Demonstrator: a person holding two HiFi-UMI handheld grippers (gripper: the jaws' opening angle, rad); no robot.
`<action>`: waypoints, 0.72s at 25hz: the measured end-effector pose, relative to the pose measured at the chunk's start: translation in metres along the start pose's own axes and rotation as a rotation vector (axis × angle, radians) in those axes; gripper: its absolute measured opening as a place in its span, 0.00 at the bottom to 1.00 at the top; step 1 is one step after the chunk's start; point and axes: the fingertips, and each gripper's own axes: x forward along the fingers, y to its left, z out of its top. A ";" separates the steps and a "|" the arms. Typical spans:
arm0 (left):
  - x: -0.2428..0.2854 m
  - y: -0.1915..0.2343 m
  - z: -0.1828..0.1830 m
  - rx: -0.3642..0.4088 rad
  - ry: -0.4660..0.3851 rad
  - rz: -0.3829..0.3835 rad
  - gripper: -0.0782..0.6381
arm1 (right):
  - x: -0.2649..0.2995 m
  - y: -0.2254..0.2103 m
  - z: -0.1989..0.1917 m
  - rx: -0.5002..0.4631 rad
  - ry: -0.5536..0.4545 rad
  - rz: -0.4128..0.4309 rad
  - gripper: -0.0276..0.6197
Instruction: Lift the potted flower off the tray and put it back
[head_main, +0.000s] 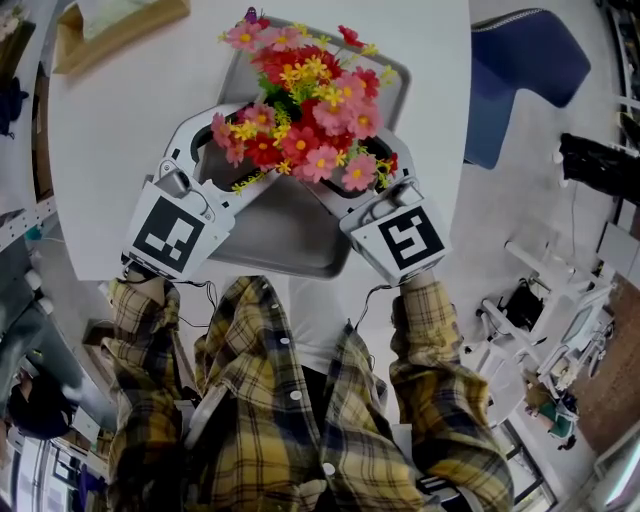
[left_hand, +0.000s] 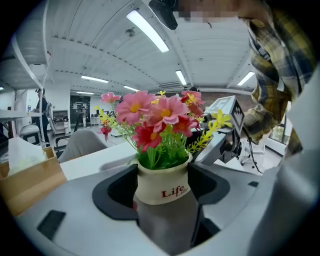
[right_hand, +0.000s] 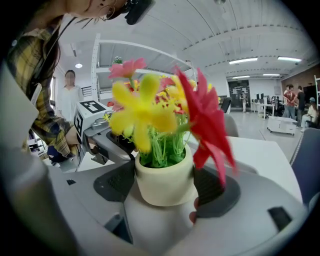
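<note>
Though flowers (head_main: 300, 110) hide pot (left_hand: 162, 181) overhead | left gripper (left_hand: 163, 189), right gripper (right_hand: 165, 188) clamp it

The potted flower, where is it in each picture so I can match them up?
Head view: the potted flower is in the upper middle; its blooms hide the pot.
Left gripper view: lower middle, showing the cream pot's red lettering.
Right gripper view: lower middle, showing the pot's plain side.
Shared landmark: the white table behind it.
</note>
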 end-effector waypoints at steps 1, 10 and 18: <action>0.000 0.001 -0.001 0.012 0.005 0.001 0.56 | 0.002 0.000 -0.001 0.010 0.001 -0.003 0.58; -0.008 0.003 -0.004 -0.018 -0.004 0.028 0.56 | 0.001 0.001 -0.008 0.033 0.027 -0.056 0.58; -0.032 -0.002 0.007 -0.068 -0.011 0.082 0.56 | -0.022 0.013 -0.007 0.037 0.031 -0.057 0.58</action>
